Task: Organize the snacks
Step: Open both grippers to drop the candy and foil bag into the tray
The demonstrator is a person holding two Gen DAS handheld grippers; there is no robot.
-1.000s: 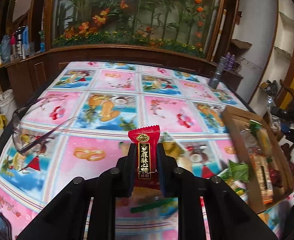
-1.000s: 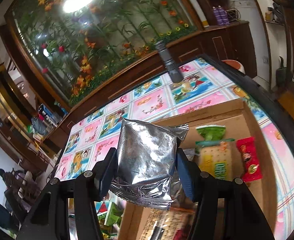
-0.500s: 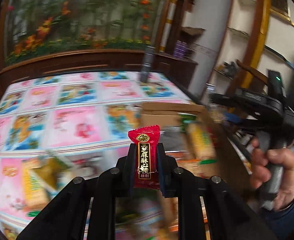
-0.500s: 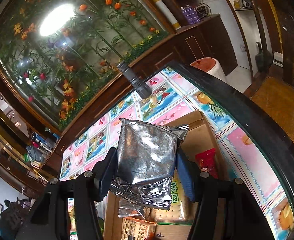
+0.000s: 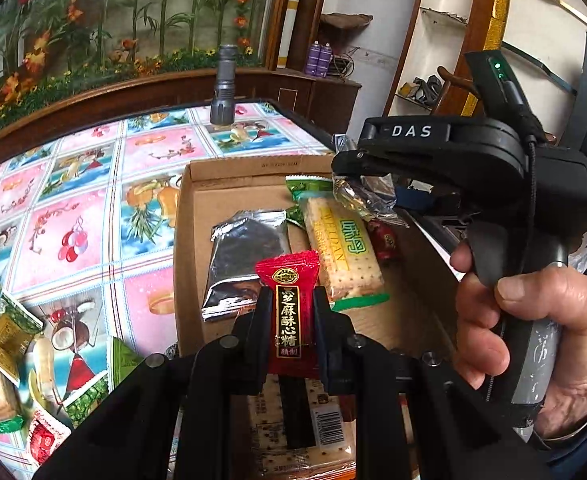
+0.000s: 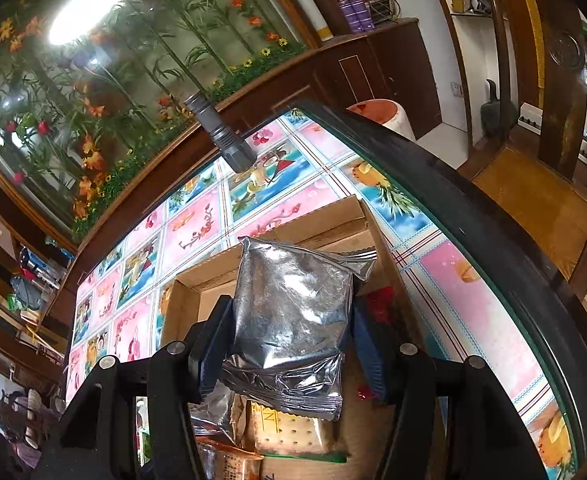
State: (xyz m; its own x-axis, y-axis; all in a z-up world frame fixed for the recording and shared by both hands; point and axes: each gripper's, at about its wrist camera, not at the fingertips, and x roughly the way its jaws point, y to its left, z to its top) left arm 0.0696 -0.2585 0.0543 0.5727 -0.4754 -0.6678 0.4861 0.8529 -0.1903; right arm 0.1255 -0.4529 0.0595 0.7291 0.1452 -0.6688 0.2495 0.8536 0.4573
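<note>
**Two claws holding snacks above the box**

The left claw (image 5: 288, 312) pinched a red, gold-lettered candy wrapper (image 5: 287, 304) upright over a shallow brown cardboard box (image 5: 197, 216). The right claw (image 6: 289, 340) clamped a crinkled silver foil pouch (image 6: 293, 312) above the same box. The bench (image 5: 73, 208) wore a glossy pink-and-blue fruit-print cover; a flower mural (image 6: 93, 80) filled the wall behind.

A grey flashlight (image 5: 223, 86) stands upright at the far edge of the desk (image 5: 73, 216), upper middle of the frame, before a floral mural (image 6: 105, 64); two purple cans (image 5: 320, 58) sit on a cabinet, a wooden chair (image 6: 541, 184) at right
</note>
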